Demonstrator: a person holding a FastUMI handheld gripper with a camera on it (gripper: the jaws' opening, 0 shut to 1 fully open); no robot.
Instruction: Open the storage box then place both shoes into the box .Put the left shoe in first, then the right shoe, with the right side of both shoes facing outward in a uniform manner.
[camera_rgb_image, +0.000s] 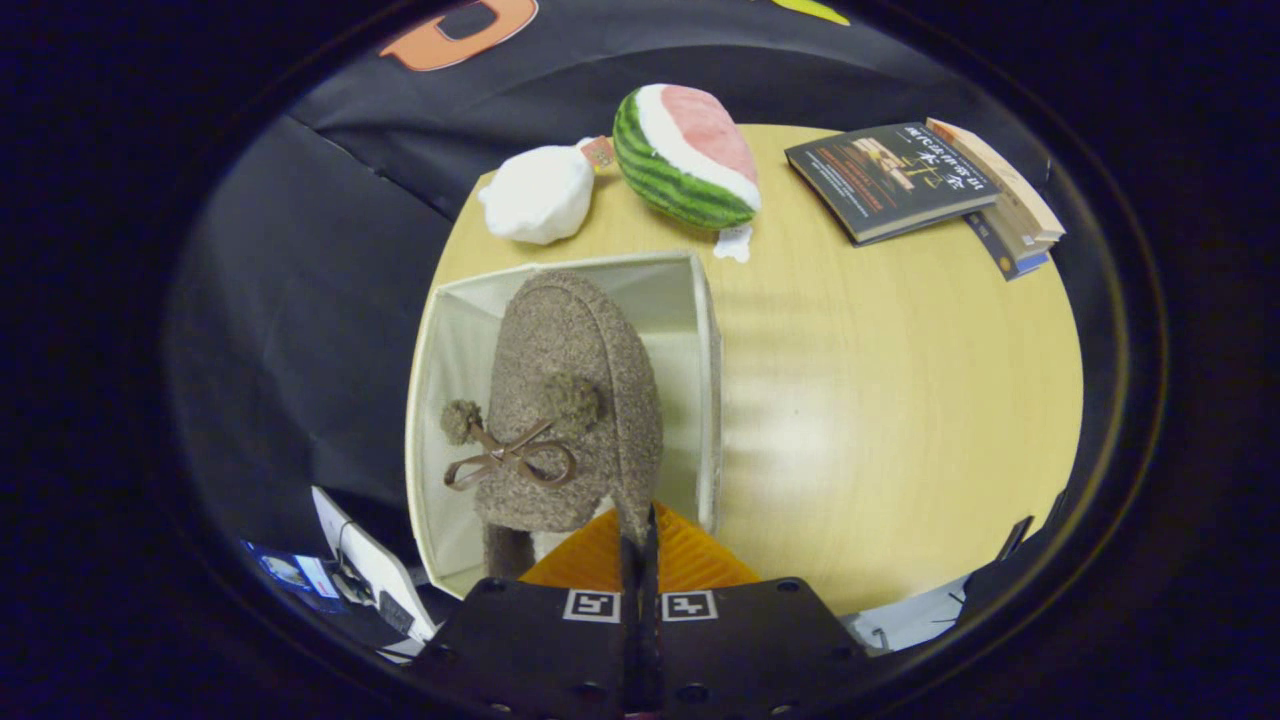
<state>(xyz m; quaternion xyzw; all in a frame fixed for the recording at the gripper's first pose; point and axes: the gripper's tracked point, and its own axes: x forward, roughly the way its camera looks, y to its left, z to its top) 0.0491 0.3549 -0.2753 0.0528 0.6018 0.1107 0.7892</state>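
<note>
Tongs pressed together at the bottom of the gripper view, fingers nearly meeting, clamped on the rim of a brown fuzzy shoe at its heel end. Shoe held with toe pointing away, hanging over and partly inside the open storage box; a brown bow with two pompoms on its upper, facing the camera. Box pale-lined, rectangular, standing at the near left corner of the wooden tabletop, just ahead of the fingers. Cannot tell whether the sole touches the box floor.

Beyond the box, near the far edge: a white plush item to the left, a plush watermelon slice just beside it, tag hanging toward the box. Farther right, well apart from the box, a small stack of books, the dark-covered one on top.

Left of the box, below the tabletop edge, a few cards and papers against the dark booth cloth.
</note>
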